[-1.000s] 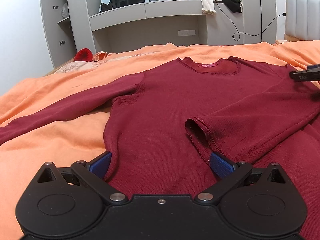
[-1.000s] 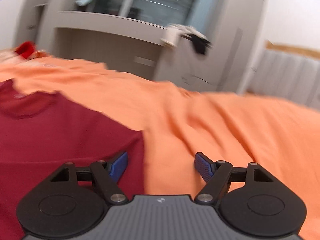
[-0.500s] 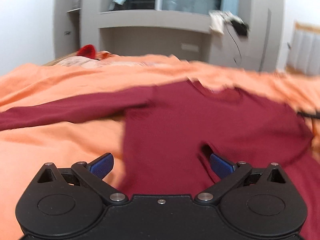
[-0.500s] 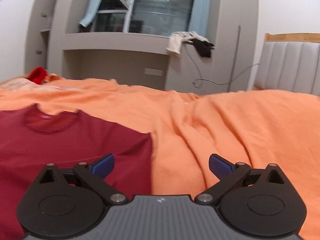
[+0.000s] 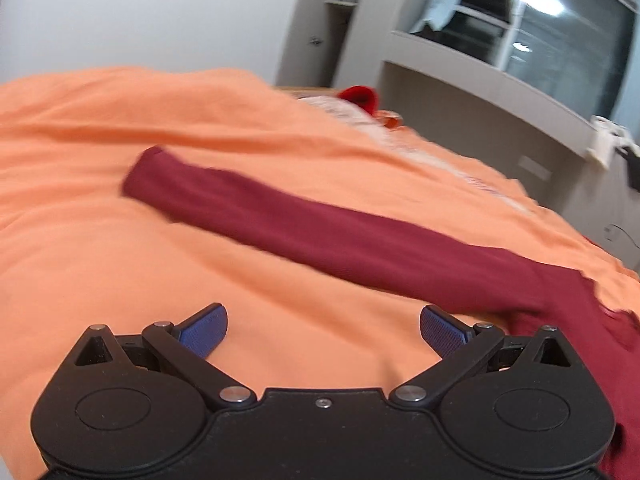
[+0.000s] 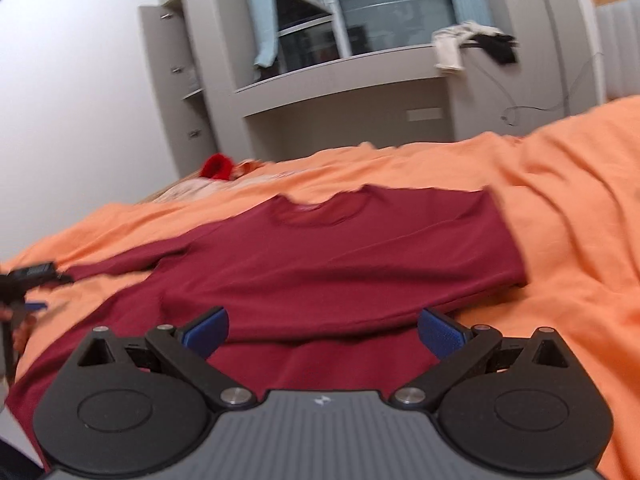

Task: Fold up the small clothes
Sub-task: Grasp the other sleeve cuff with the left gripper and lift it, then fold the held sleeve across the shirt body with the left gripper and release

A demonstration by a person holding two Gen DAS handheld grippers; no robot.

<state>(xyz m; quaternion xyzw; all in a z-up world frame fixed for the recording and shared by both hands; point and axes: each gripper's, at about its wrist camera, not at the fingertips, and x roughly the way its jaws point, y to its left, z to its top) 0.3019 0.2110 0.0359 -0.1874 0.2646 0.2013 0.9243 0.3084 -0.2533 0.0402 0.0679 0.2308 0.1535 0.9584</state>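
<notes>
Hand-held grippers (image 5: pixel 323 330) (image 6: pixel 323 330) agape above sweater (image 6: pixel 340 264)

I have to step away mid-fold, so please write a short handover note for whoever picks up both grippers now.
Left gripper: open, empty, over the orange bedsheet, facing the outstretched sleeve.
Right gripper: open, empty, over the maroon shirt.
Shirt lies front up on the sheet.
Done: its right side and sleeve look folded in.
Left: fold in the outstretched sleeve and side, then fold the body.
</notes>
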